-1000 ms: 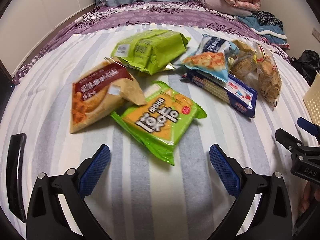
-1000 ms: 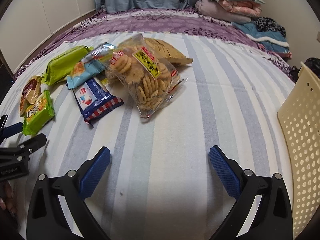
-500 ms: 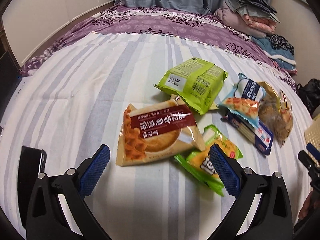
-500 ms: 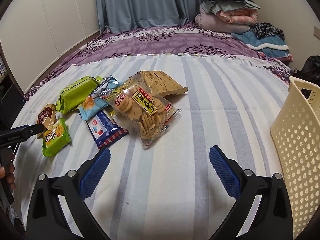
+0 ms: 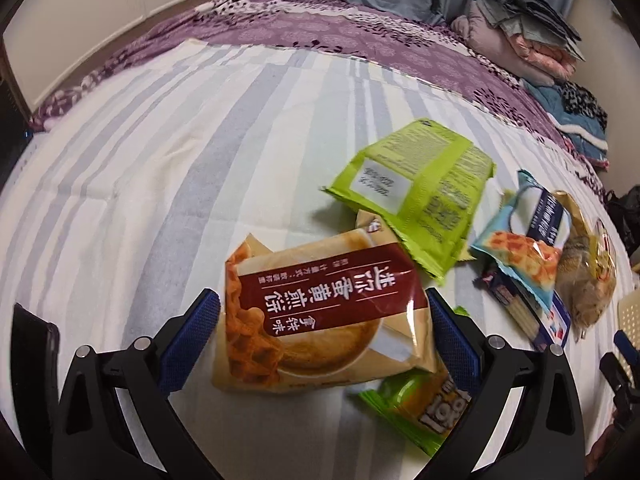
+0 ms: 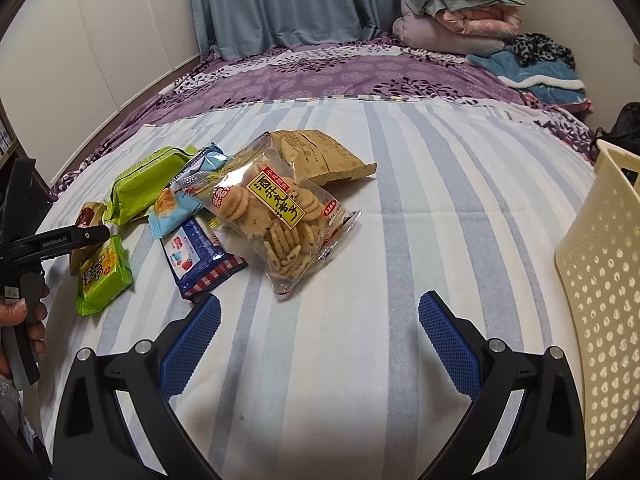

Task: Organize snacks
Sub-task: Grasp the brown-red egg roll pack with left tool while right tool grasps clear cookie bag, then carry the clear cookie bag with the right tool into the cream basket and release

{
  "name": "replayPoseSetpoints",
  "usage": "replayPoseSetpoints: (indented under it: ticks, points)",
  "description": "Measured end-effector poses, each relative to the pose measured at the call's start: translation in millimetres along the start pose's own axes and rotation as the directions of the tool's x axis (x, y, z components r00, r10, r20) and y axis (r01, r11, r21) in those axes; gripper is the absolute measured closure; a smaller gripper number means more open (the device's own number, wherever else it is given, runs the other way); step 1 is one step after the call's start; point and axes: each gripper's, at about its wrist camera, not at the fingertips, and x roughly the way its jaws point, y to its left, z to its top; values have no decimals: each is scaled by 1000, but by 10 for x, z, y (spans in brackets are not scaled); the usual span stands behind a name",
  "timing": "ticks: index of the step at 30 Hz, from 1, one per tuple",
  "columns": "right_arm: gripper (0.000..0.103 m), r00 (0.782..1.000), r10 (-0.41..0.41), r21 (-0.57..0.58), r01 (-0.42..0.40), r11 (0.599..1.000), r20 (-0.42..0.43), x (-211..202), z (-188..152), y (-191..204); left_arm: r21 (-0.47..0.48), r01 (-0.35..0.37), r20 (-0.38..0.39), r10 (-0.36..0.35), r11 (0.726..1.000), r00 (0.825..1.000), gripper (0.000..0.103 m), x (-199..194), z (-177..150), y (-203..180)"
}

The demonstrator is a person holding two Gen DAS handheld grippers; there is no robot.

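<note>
Left wrist: claw (image 5: pixel 323 338) seemingly astride brown packet (image 5: pixel 320 316)

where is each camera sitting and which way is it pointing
Left wrist: on the left gripper, facing down and forward at the brown cookie bag between its open blue fingers; the right gripper shows at the right edge.
Right wrist: on the right gripper, raised, facing across the striped bed toward the curtains; its open fingers, a hand and the left gripper show.
Shared: the snack pile, such as the green packet.
</note>
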Motion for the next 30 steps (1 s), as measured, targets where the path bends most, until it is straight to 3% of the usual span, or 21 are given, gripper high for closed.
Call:
replayPoseSetpoints:
  ticks: [4, 10, 20, 30]
  points:
    - [5, 1000, 10, -25, -10, 1000, 3, 100, 107, -1, -1, 3, 26, -3, 1000, 1000, 2, 11, -16, 26]
    - [5, 999, 48, -82, -48, 996, 6, 307, 336, 67, -26, -5, 74, 7, 1000, 997, 13, -60, 0, 81]
    - [5, 996, 80, -181, -83, 980, -25, 671, 546, 260, -40, -21, 122, 25, 999, 992, 13, -270, 31, 166]
    - [27, 996, 91, -172, -94, 981, -23, 666, 536, 266, -10, -7, 145, 9, 1000, 989, 13, -451, -7, 60]
